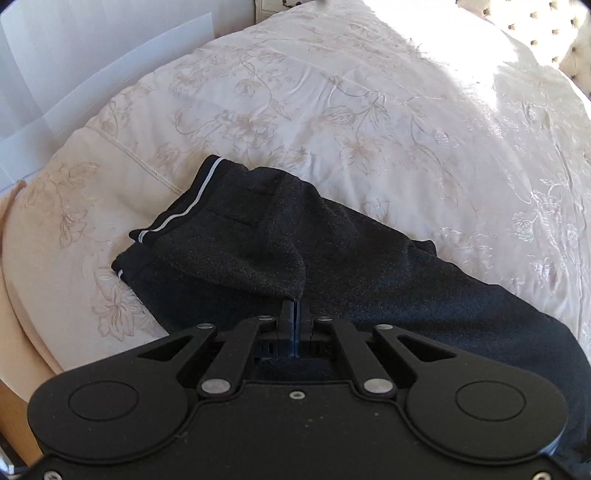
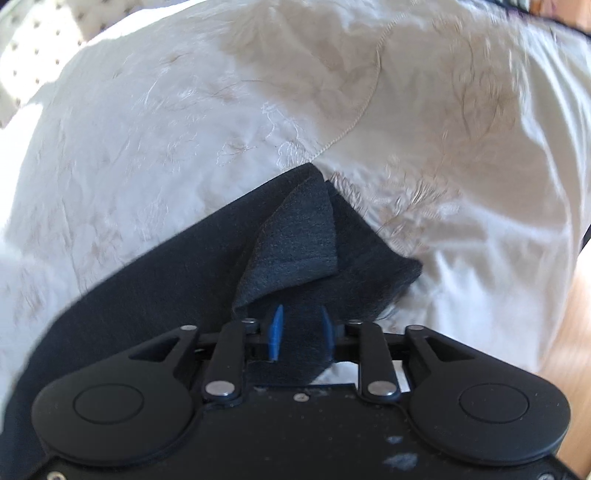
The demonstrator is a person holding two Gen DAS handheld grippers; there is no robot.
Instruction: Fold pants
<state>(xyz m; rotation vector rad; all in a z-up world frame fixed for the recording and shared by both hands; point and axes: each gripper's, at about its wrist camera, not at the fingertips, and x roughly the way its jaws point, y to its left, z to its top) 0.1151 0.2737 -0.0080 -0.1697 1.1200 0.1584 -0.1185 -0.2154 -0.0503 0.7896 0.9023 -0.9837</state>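
Dark charcoal pants [image 1: 332, 251] with a white-striped waistband [image 1: 184, 206] lie on a cream embroidered bedspread [image 1: 369, 110]. My left gripper [image 1: 294, 310] is shut on a raised fold of the pants near the waistband end. In the right wrist view the pants [image 2: 155, 280] run down to the left. My right gripper [image 2: 299, 325] has its blue pads [image 2: 276, 328] apart, with a strip of the pants' cloth lying between them and a folded corner [image 2: 306, 236] just ahead.
The bedspread [image 2: 258, 110] fills both views. A white wall or panel [image 1: 74, 66] stands at left of the bed. A tufted headboard [image 1: 554, 33] is at the far right. Wooden floor [image 2: 569, 332] shows past the bed's edge on the right.
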